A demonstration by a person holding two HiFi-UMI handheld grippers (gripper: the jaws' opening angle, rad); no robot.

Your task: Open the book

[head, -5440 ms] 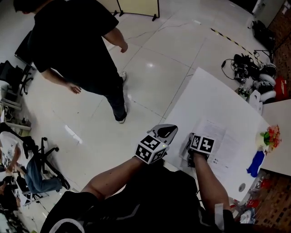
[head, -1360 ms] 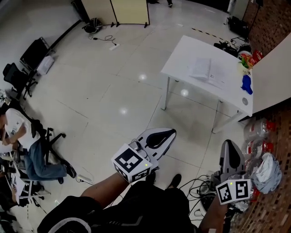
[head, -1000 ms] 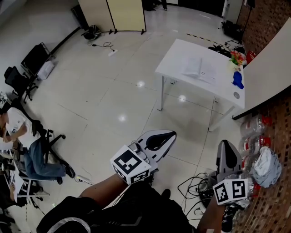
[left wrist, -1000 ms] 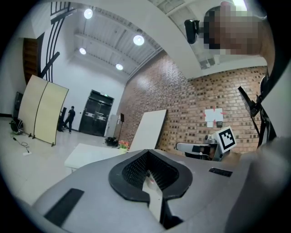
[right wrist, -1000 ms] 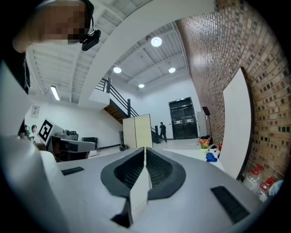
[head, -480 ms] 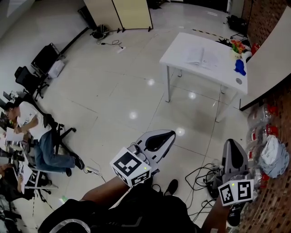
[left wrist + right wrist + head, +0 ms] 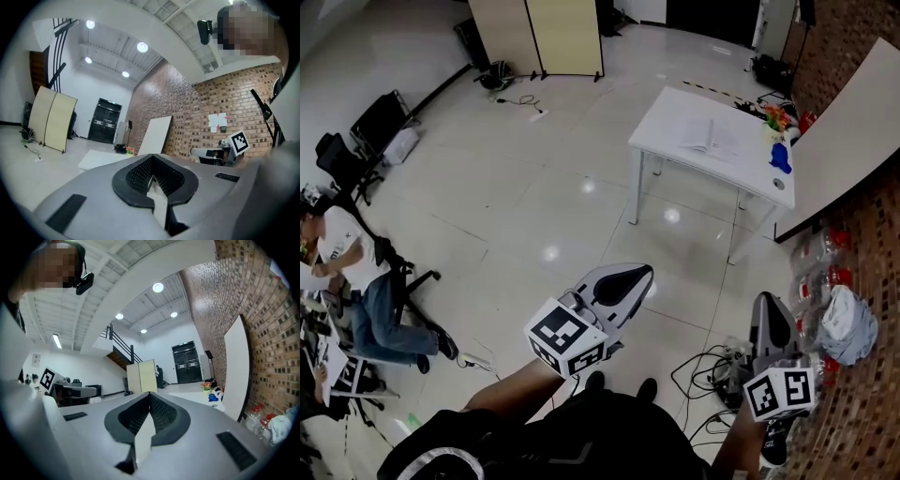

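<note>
The book [image 7: 710, 134] lies open on the white table [image 7: 675, 108], far off at the upper right of the head view. Both grippers hang over the floor, well away from the table. My left gripper [image 7: 630, 278] is shut with nothing in it; in the left gripper view its jaws [image 7: 152, 180] are pressed together, and the table [image 7: 101, 159] shows small behind them. My right gripper [image 7: 766, 311] is shut and empty too, its jaws [image 7: 149, 416] closed in the right gripper view.
Flowers [image 7: 778, 117] and a blue object [image 7: 781, 157] stand on the table's right end. A white board [image 7: 844, 131] leans on the brick wall. Cables [image 7: 712, 370], bottles and a bag [image 7: 848, 323] lie at the right. A seated person [image 7: 356, 272] is at the left.
Five seconds ago both grippers were at the open book on the table; now they are several steps back over the floor. In the last second the view only drifted slightly.
</note>
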